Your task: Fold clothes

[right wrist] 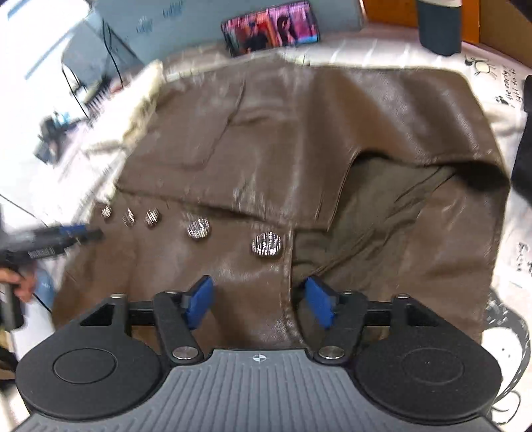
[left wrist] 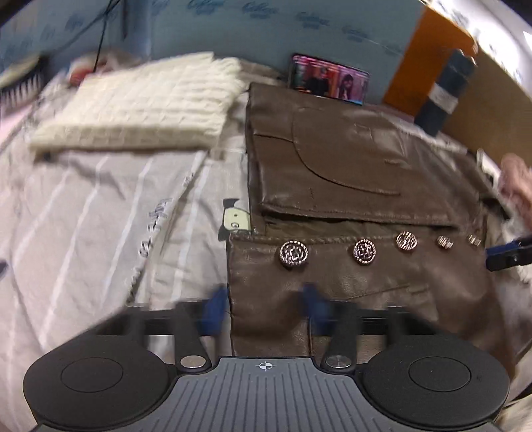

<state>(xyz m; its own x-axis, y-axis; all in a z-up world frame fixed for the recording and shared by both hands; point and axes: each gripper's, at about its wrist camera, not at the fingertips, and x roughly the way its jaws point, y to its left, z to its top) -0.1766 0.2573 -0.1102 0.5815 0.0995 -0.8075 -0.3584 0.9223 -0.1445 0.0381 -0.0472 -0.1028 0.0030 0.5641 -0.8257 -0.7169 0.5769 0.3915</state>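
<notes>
A brown leather garment with a row of metal buttons lies folded on the bed. My left gripper is blurred and hovers over the garment's near left corner. Its blue pads are apart, with the garment's left edge between them but not pinched. My right gripper stands open over the near edge, just before the biggest button, with the front seam between its pads. Each gripper shows in the other's view: the right gripper and the left gripper.
A folded cream knit lies at the back left on the striped sheet. A phone playing video leans against the blue wall. A dark bottle stands at the back right. A hand is at the right edge.
</notes>
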